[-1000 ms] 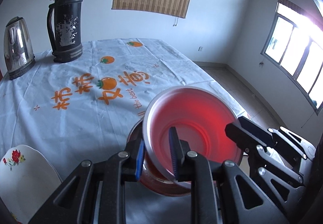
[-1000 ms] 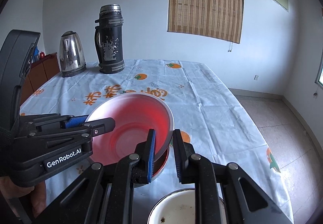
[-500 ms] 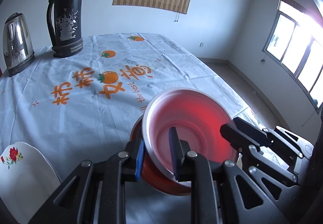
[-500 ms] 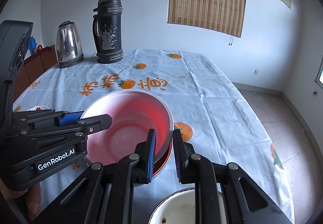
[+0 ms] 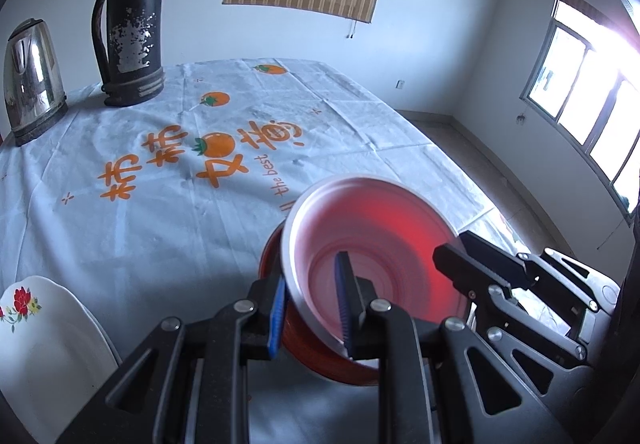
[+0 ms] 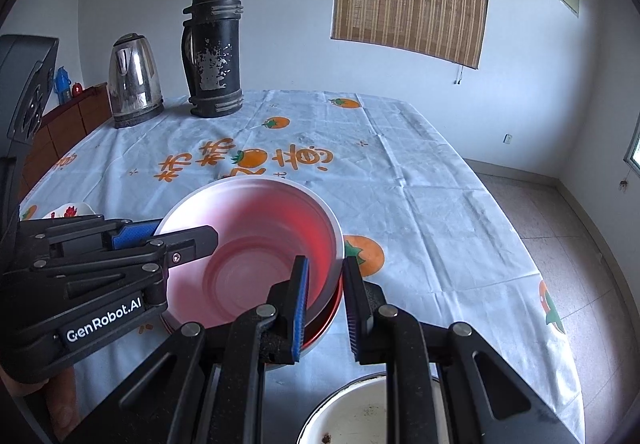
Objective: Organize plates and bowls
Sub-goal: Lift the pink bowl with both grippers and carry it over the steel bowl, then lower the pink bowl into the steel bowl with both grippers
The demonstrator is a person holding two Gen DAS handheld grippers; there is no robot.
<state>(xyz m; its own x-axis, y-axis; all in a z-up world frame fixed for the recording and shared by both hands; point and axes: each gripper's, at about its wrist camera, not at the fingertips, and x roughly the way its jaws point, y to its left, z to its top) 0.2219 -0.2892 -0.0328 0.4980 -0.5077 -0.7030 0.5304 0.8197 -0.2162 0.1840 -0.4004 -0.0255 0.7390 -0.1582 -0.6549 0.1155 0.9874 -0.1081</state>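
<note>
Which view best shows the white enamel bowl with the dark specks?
The right wrist view: the white enamel bowl lies at its bottom edge, below the right gripper, rim and speckled inside partly visible. The left wrist view does not show it.

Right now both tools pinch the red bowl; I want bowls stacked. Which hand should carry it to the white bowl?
Right, I'd say: the right tool clamps the rim of the red bowl, and the white bowl sits just beneath it.
</note>
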